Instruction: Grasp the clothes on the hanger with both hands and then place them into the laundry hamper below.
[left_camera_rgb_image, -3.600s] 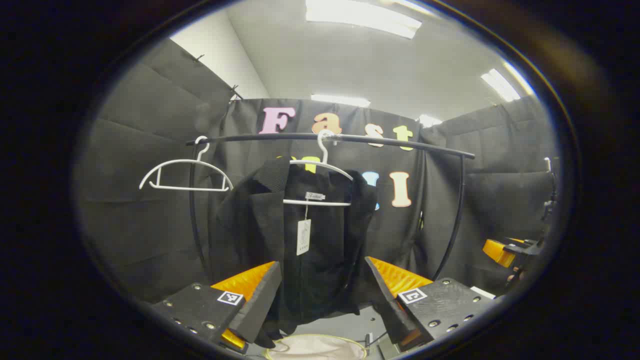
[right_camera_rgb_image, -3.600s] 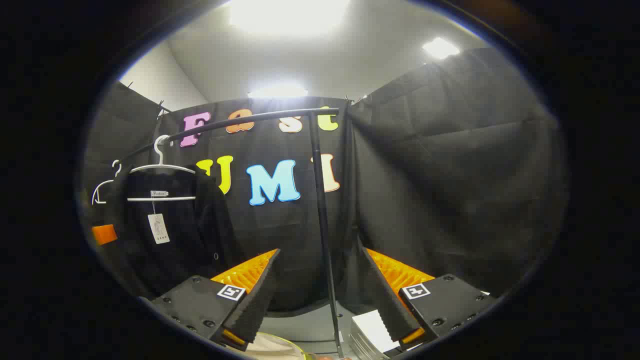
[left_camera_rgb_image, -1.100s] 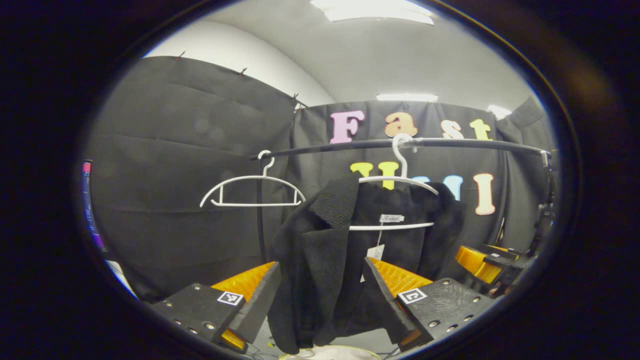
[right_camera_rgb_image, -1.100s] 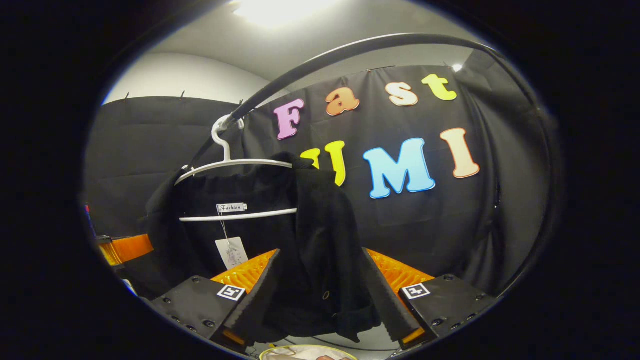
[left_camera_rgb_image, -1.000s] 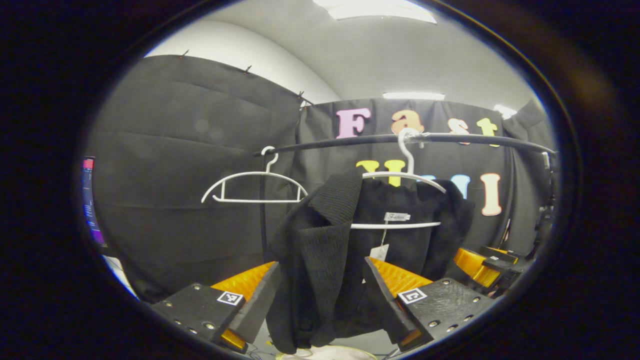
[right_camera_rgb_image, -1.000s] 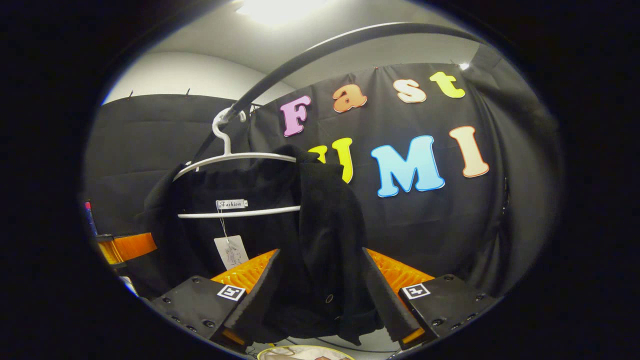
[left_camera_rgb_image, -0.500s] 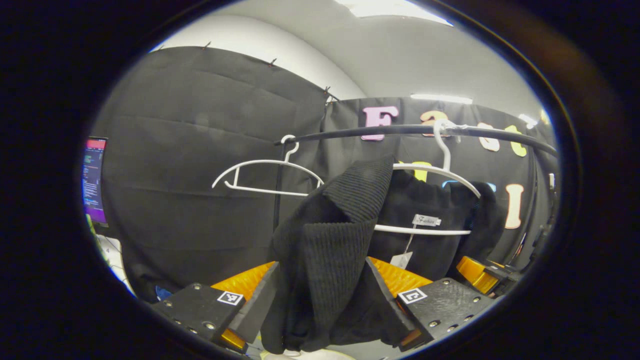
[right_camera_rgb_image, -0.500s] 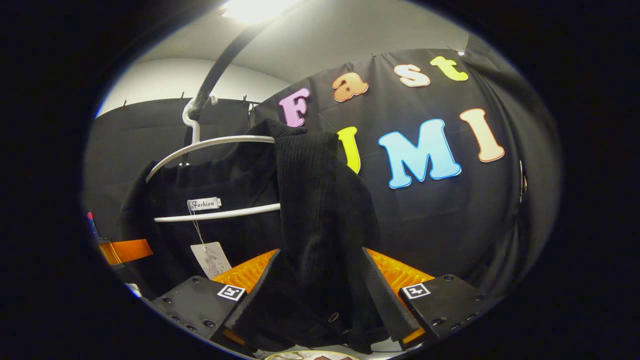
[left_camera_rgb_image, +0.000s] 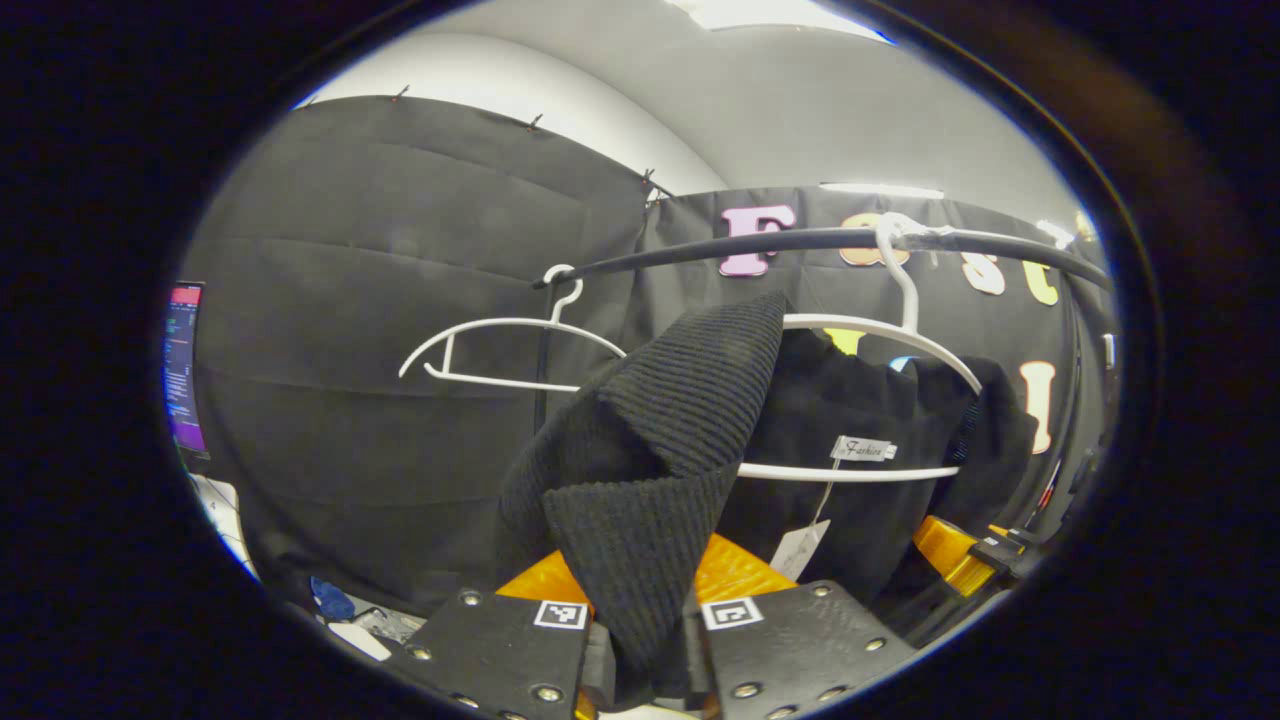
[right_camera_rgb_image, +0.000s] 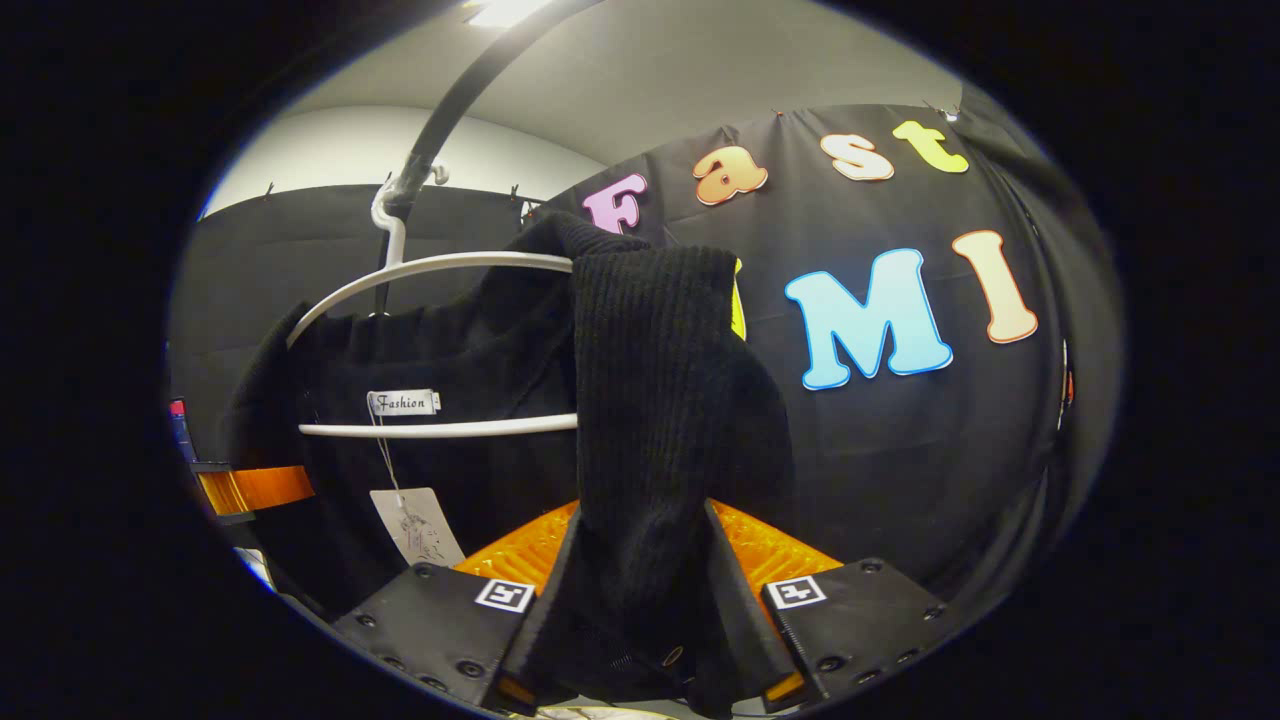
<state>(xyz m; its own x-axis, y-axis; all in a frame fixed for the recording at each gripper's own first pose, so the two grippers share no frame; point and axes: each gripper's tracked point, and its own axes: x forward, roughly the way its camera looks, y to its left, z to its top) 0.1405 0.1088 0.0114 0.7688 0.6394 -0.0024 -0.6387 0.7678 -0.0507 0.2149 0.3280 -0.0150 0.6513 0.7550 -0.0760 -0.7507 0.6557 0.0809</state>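
Black-cloth booth, black metal rail (left_camera_rgb_image: 700, 252) overhead. Black ribbed knit garment (left_camera_rgb_image: 690, 420) hangs on white wire hanger (left_camera_rgb_image: 880, 335). Left gripper (left_camera_rgb_image: 640, 640) fingers clamped on one front edge, right gripper (right_camera_rgb_image: 640, 640) fingers on the other.

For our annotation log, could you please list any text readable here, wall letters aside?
Neck label on the black garment: one script word, not transcribed.
Hang tag: print too small.
Screen: too blurred.
Square markers: patterns, no words.

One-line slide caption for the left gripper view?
Left tongs shut on the black knit garment hanging on a white hanger.
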